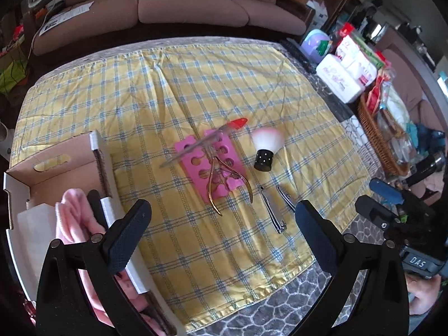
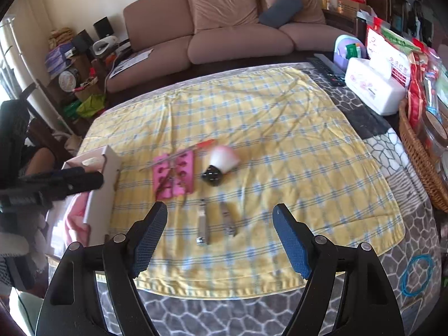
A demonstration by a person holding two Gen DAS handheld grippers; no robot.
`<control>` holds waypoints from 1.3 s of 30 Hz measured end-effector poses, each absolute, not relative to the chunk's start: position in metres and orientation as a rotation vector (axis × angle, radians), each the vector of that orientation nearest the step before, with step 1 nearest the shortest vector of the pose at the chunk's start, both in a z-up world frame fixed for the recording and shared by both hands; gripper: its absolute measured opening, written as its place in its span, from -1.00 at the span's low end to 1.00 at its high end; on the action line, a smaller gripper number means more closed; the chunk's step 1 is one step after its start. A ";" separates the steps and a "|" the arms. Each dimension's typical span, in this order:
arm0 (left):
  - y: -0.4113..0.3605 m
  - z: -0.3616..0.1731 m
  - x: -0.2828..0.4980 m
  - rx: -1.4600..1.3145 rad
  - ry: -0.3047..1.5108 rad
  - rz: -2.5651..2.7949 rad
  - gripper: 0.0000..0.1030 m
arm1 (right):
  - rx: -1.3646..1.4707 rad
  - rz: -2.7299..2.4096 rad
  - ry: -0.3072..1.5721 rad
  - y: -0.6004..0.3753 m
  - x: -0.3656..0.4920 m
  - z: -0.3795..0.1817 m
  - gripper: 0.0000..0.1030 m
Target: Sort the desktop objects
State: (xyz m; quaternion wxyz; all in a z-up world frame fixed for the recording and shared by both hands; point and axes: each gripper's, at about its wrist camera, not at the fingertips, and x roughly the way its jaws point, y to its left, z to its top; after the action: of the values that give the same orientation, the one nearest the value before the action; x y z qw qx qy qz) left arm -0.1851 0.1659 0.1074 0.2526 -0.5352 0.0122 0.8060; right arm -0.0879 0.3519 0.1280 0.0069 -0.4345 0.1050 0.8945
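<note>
On the yellow checked cloth (image 1: 196,89) lie pink toe separators (image 1: 196,162) with gold nippers (image 1: 221,184) and a red-tipped stick (image 1: 238,123) across them. To their right lies a white brush with a black base (image 1: 264,151), and nearer me two metal nail clippers (image 1: 273,210) (image 1: 285,196). The same items show in the right wrist view: separators (image 2: 175,176), brush (image 2: 221,162), clippers (image 2: 203,224) (image 2: 228,221). A cardboard box (image 1: 98,168) at the left holds a pink cloth (image 1: 72,218). My left gripper (image 1: 221,218) is open over the box's near edge. My right gripper (image 2: 219,224) is open above the clippers, holding nothing.
A wicker basket (image 2: 414,151) of packets, a white tissue box (image 2: 372,89) and a remote (image 2: 327,70) crowd the table's right side. A blue rubber band (image 2: 417,274) lies on the grey patterned table cover. A brown sofa (image 2: 224,28) stands beyond the table.
</note>
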 end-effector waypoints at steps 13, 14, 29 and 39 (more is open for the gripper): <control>0.228 0.028 -0.198 -1.563 0.220 2.309 0.74 | -1.418 2.771 0.260 0.375 -0.104 0.082 0.54; 0.230 0.026 -0.200 -1.566 0.228 2.315 0.67 | -1.420 2.774 0.265 0.376 -0.105 0.080 0.55; 0.180 0.040 -0.195 -1.542 -0.139 2.314 0.42 | -1.426 2.839 0.352 0.379 -0.116 0.068 0.19; 0.174 0.026 -0.183 -1.551 -0.119 2.319 -0.10 | -1.631 2.835 0.426 0.345 -0.158 0.055 -0.08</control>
State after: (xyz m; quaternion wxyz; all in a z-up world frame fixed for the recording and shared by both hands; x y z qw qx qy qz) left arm -0.1830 0.1736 0.0260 0.1737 -0.5471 -0.0420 0.8178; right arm -0.1583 0.3445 0.0555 -0.0784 -0.4930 0.1286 0.8569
